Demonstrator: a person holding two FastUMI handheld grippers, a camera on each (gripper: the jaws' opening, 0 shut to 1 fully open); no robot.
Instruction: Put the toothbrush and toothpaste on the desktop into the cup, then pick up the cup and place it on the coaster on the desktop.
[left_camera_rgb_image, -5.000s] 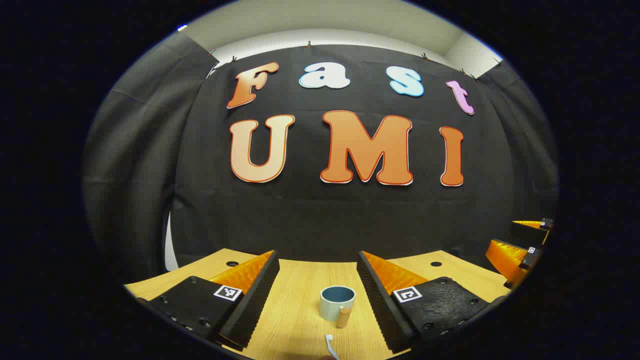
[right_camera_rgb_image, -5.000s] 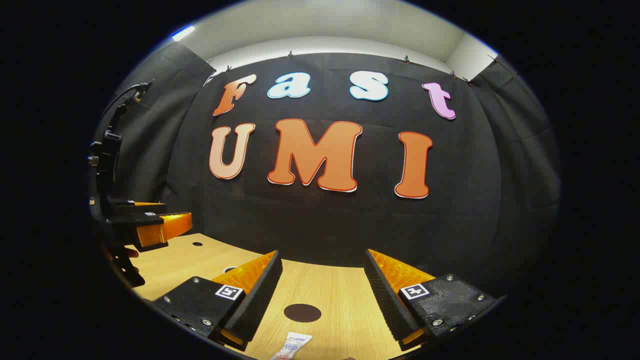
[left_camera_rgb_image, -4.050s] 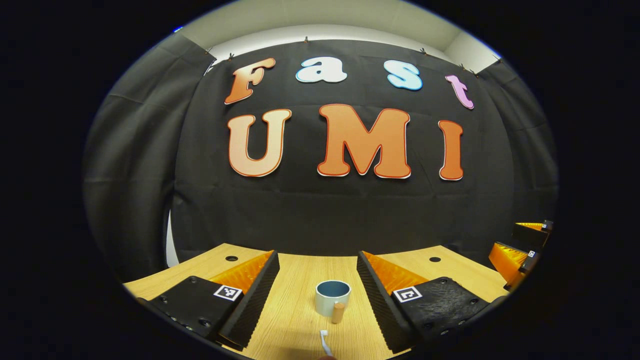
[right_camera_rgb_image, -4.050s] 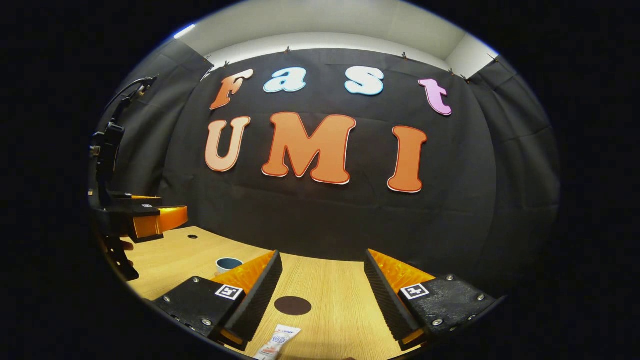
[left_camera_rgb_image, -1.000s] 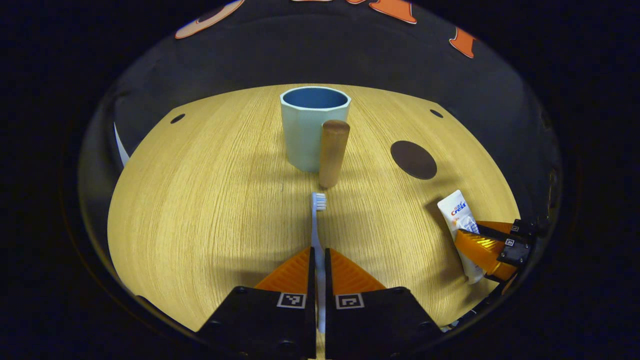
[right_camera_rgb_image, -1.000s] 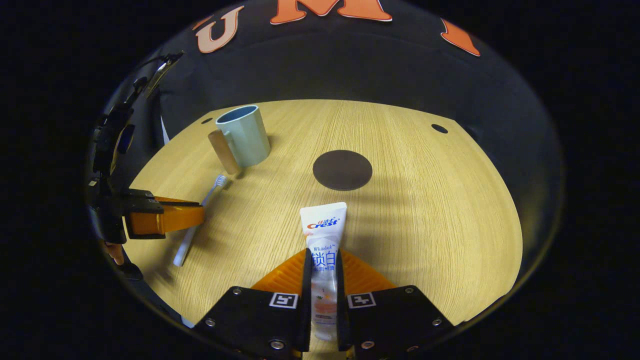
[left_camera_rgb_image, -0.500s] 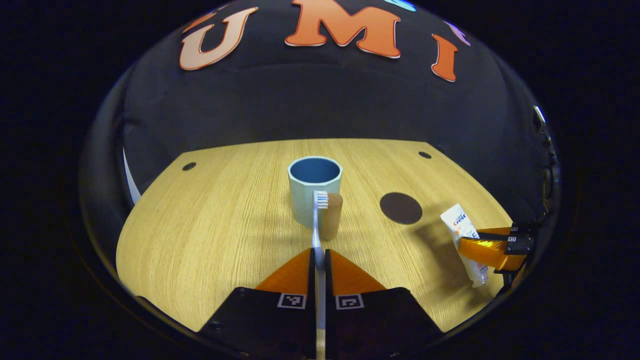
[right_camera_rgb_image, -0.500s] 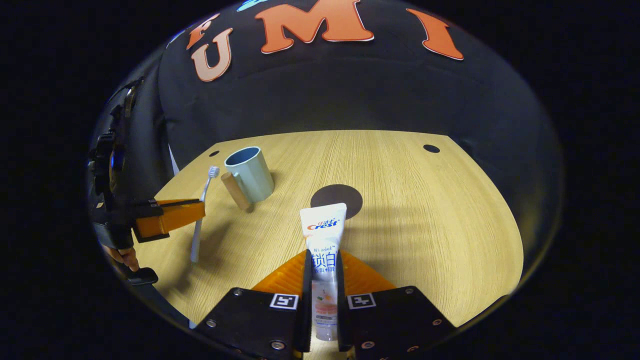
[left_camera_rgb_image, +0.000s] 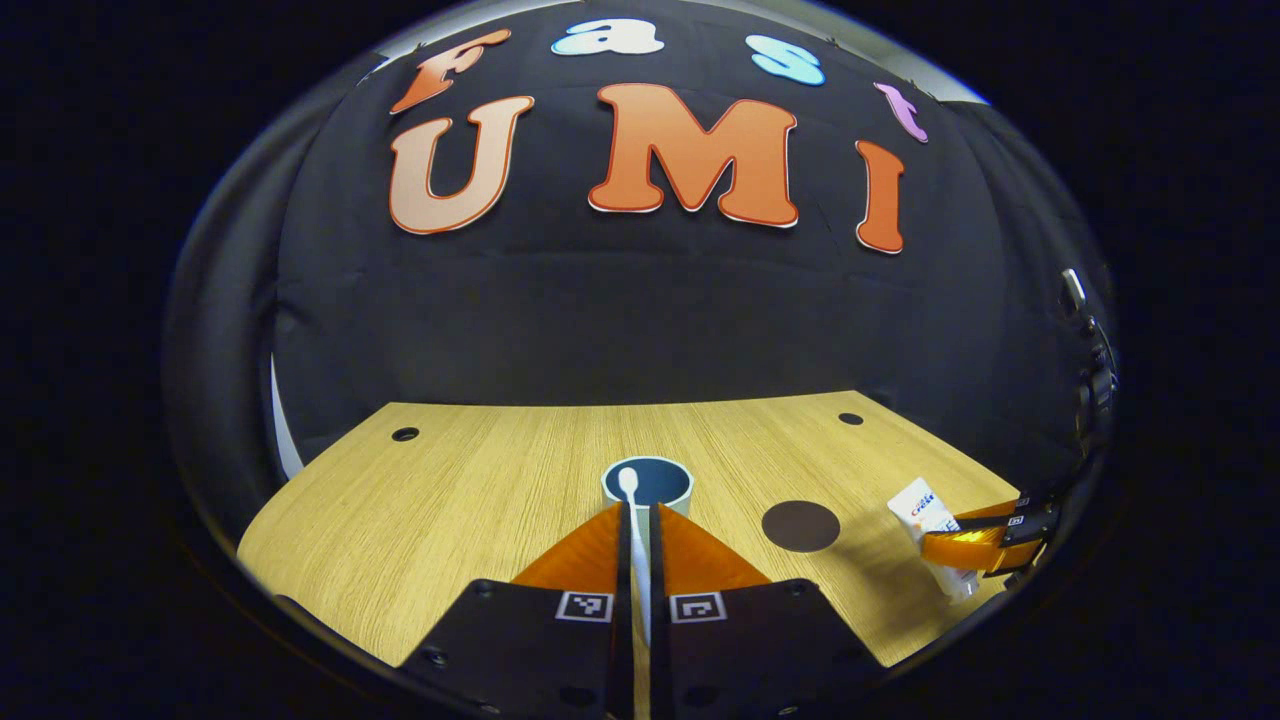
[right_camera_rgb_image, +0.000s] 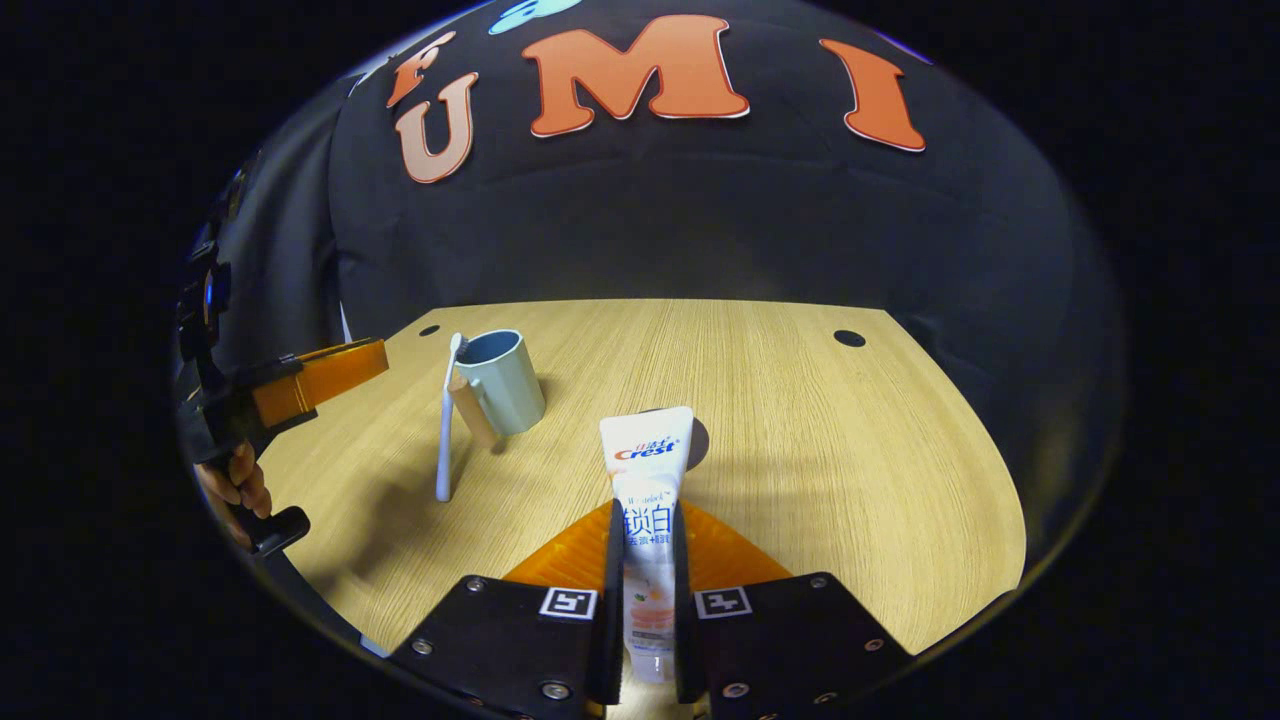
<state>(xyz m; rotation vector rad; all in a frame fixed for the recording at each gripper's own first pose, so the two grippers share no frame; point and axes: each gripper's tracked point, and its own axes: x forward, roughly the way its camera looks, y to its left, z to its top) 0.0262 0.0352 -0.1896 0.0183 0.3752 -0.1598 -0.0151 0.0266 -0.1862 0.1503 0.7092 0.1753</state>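
Note:
A pale green cup (left_camera_rgb_image: 668, 482) with a wooden handle (right_camera_rgb_image: 470, 410) stands on the desk. My left gripper (left_camera_rgb_image: 637, 508) is shut on the white toothbrush (left_camera_rgb_image: 631, 500), which runs in the slit between its fingers, head in front of the cup's mouth. In the right gripper view the toothbrush (right_camera_rgb_image: 447, 430) hangs upright next to the cup (right_camera_rgb_image: 510, 385), head at rim height, with the left gripper (right_camera_rgb_image: 378, 352) at its left. My right gripper (right_camera_rgb_image: 642, 505) is shut on the toothpaste tube (right_camera_rgb_image: 650, 465), held off the desk. The dark round coaster (left_camera_rgb_image: 800, 526) lies right of the cup.
The toothpaste hides most of the coaster (right_camera_rgb_image: 698, 440) in the right gripper view. A hand (right_camera_rgb_image: 235, 490) holds the left gripper's handle. The right gripper (left_camera_rgb_image: 930, 545) carries the toothpaste (left_camera_rgb_image: 915, 500) at the desk's right edge (left_camera_rgb_image: 990, 470). Small holes (right_camera_rgb_image: 848, 338) mark the desk's far corners.
Both grippers were open above the desk, then came down and shut on the toothbrush and toothpaste. In the last second both lifted, and the brush head rose to the cup's rim.

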